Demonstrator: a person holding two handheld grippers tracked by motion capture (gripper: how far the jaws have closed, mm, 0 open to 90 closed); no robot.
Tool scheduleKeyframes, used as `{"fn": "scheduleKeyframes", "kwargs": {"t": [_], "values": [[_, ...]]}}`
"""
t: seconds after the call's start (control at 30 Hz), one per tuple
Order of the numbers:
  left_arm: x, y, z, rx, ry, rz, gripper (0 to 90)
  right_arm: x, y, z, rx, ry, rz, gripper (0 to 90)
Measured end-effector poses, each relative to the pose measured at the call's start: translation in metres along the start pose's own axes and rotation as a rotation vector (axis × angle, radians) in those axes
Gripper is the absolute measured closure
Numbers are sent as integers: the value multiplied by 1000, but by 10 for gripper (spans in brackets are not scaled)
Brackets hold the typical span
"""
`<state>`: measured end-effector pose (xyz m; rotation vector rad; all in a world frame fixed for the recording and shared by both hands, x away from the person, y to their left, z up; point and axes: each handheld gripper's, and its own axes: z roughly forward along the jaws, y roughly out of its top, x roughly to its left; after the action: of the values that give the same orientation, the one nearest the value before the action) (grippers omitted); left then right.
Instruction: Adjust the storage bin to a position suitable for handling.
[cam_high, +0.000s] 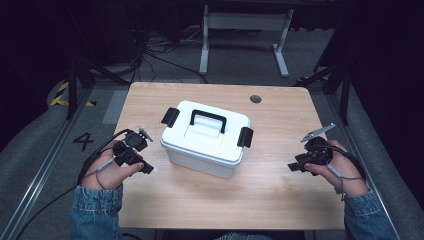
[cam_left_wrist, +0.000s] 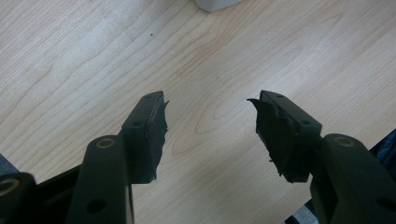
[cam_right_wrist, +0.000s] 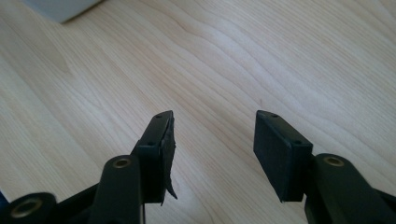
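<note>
Here, a white lidded box (cam_high: 206, 138) sits mid-table (cam_high: 280, 190), while the left gripper (cam_high: 141, 165) by the left edge and right gripper (cam_high: 295, 167) near the right edge both gape, holding nothing.

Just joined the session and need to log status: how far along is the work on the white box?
Nothing looks done yet: the white box sits lidded, both black latches in place, handle flat. In hand: nothing; the left gripper and right gripper flank it, jaws open over bare table. Everything involving the box remains.

Bright tabletop, dark surroundings, soft focus
</note>
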<state>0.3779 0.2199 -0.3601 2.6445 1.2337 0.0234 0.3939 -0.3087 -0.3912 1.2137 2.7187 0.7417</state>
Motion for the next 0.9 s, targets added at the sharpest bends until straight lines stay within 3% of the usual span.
{"fn": "scheduleKeyframes", "kwargs": {"t": [0.4,0.9], "values": [[0,1,2,7,-9,3,437,14,35,-12,-71,51,-87,498],[2,1,0,-4,-11,0,437,36,87,-34,-95,67,-178,500]]}}
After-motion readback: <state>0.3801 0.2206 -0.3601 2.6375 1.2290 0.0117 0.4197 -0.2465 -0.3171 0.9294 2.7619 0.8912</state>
